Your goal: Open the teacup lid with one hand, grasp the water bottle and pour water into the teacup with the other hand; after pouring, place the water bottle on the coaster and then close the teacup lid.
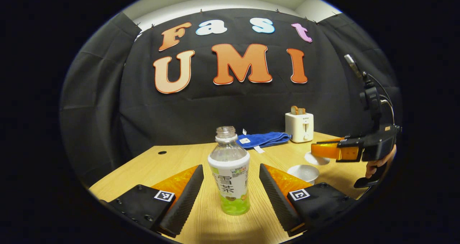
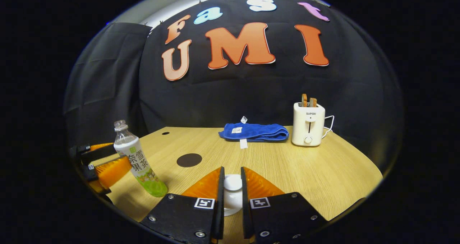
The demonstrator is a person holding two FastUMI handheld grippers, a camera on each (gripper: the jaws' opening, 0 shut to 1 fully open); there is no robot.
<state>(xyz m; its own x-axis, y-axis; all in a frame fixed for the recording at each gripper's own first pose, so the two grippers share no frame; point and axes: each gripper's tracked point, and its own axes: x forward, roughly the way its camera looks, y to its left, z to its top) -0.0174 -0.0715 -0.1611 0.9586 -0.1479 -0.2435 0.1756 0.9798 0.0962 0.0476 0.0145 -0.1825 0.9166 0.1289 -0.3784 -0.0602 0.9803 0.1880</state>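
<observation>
An uncapped clear water bottle (image 1: 230,172) with a white label and a green base stands upright on the wooden table (image 1: 151,168). My left gripper (image 1: 230,167) is open, one finger on each side of the bottle with gaps. In the left gripper view the white teacup (image 1: 303,172) sits uncovered at the right, and the right gripper (image 1: 325,150) holds the white lid (image 1: 317,160) just above and behind it. In the right gripper view my right gripper (image 2: 233,172) is shut on the lid's knob (image 2: 233,183). A dark round coaster (image 2: 189,160) lies between the bottle (image 2: 138,163) and the lid.
A white toaster (image 2: 308,129) with bread slices stands at the back right, its cord trailing behind. A folded blue towel (image 2: 257,132) lies to its left. A hand (image 1: 377,165) holds the right gripper. A small hole (image 1: 162,152) marks the table's back left.
</observation>
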